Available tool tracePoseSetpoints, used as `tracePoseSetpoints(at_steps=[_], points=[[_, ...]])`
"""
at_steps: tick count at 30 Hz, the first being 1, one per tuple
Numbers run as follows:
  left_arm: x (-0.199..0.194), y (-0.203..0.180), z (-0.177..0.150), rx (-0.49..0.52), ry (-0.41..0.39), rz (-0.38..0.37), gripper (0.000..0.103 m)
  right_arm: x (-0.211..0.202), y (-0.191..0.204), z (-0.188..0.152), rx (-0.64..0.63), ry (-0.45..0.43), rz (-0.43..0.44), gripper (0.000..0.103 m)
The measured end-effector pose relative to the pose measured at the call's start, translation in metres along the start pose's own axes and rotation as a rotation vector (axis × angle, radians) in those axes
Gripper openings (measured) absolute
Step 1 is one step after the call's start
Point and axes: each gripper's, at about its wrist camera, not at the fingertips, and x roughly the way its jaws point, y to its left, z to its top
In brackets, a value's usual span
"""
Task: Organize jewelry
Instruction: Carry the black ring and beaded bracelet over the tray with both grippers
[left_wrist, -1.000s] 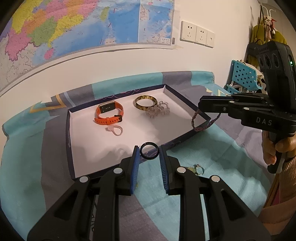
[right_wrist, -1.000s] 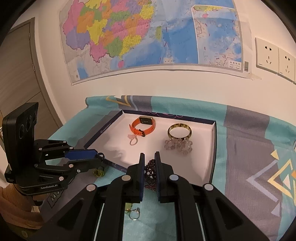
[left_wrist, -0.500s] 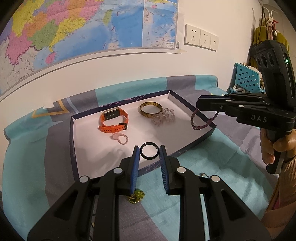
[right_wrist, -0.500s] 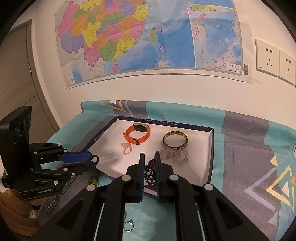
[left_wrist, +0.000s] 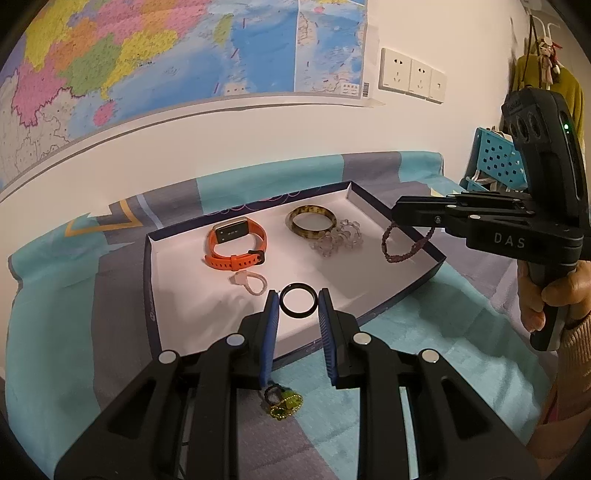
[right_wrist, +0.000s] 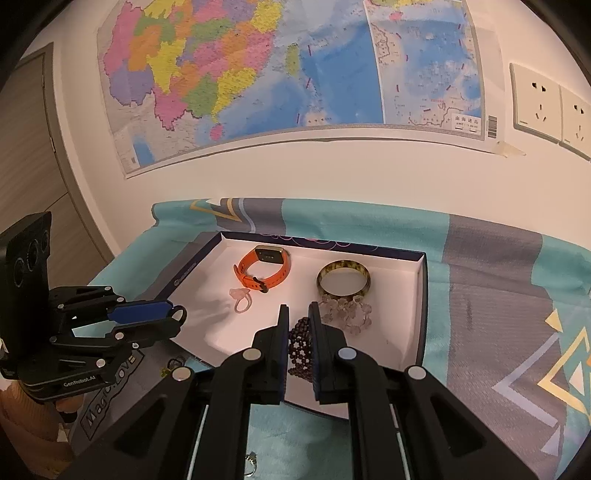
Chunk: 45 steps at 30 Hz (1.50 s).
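My left gripper (left_wrist: 297, 300) is shut on a thin black ring (left_wrist: 297, 318), held just above the near part of a white-lined tray (left_wrist: 150, 280). My right gripper (right_wrist: 298, 313) is shut on a dark purple beaded bracelet (right_wrist: 300, 347). In the left wrist view the right gripper (left_wrist: 396, 216) comes in from the right, and the bracelet (left_wrist: 404, 245) dangles over the tray's right side. The right wrist view shows the left gripper (right_wrist: 178, 318) at the tray's (right_wrist: 422, 314) left edge. An orange watch (left_wrist: 236, 245), a tortoiseshell bangle (left_wrist: 312, 221), a clear crystal bracelet (left_wrist: 338, 242) and a pink ring (left_wrist: 249, 282) lie inside.
The tray rests on a teal and grey patterned cloth (left_wrist: 424, 332). A green and gold trinket (left_wrist: 284, 400) lies on the cloth in front of the tray, and a small silver ring (right_wrist: 252, 461) lies nearer me. A wall with a map (right_wrist: 258, 74) stands close behind.
The right gripper carried the beaded bracelet from over the tray's right rim to over its white floor. The left gripper kept the black ring and barely shifted.
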Motion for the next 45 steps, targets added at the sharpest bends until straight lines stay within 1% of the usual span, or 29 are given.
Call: tracePoseSetpoints(at_steps=[45], points=[[0.026,0.017,0.007,-0.048,0.034,0.014,0.022,0.023,-0.007,0.012,0.028,0.017,-0.006,0.009]])
